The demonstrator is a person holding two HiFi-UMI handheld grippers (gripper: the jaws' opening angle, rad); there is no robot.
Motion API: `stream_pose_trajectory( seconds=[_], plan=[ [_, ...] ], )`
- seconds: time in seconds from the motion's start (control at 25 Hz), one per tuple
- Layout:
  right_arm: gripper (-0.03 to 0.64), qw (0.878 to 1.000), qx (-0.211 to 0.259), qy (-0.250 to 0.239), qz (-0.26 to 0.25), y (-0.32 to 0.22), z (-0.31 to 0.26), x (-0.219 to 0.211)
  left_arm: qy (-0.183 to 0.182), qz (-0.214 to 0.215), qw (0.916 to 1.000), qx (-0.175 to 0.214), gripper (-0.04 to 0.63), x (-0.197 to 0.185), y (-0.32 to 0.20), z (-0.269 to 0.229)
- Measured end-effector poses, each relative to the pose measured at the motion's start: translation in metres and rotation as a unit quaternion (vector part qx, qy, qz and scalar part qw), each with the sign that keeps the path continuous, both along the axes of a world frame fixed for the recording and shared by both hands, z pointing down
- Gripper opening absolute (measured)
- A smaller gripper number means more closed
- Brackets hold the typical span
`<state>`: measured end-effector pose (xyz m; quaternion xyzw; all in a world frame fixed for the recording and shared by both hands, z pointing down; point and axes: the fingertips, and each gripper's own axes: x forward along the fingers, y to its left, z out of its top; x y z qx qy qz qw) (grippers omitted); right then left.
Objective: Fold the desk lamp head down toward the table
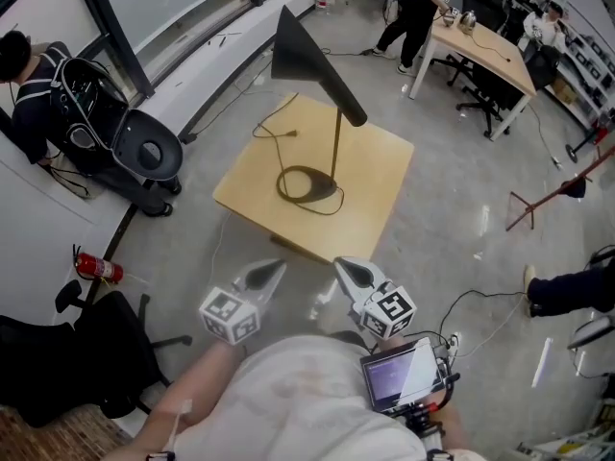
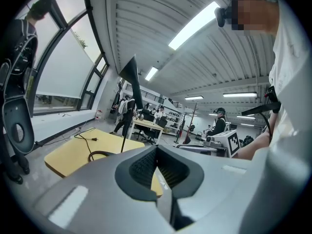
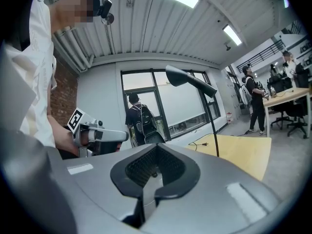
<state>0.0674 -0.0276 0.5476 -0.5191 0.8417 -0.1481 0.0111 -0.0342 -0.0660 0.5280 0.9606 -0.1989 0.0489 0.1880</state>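
Desk lamp: It is stood on the square wooden desk (image 1: 375,176), well apart from both claws.
Lamp head: The black cone (image 1: 293,51) is carried high above the desk top at the upper end of the slanted arm (image 1: 338,96); it has not been folded down.
Stem: A thin upright rod (image 1: 335,152) is seen rising from the base to the arm.
Ring base: An open loop (image 1: 317,198) is laid flat on the desk, and only bare wood is enclosed by it.
Cord: The black cord (image 1: 272,131) is trailed over the desk top from the base, with its plug lying on the wood.
Left claw: The left claw (image 1: 281,265) is pressed together with nothing pinched. It is held off the near edge of the desk, in front of the person's body.
Right claw: The right claw (image 1: 341,263) is likewise pressed together and empty, and is held near the left one.
Floor: A red fire extinguisher (image 1: 96,269) is seen on the grey floor (image 1: 452,229) to the left.
Screen: A small lit screen (image 1: 399,375) is mounted at the person's chest, just beside the right claw's marker cube.
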Motion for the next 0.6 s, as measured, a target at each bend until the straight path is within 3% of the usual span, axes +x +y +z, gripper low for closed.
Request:
stream_pose_trajectory(
  seconds=[0.6],
  plan=[
    [0.012, 1.0, 0.012, 0.012, -0.019, -0.063, -0.003, 0.083, -0.017, 0.004, 0.9996, 0.021, 0.0, 0.091, -0.056, -0.007]
  ],
)
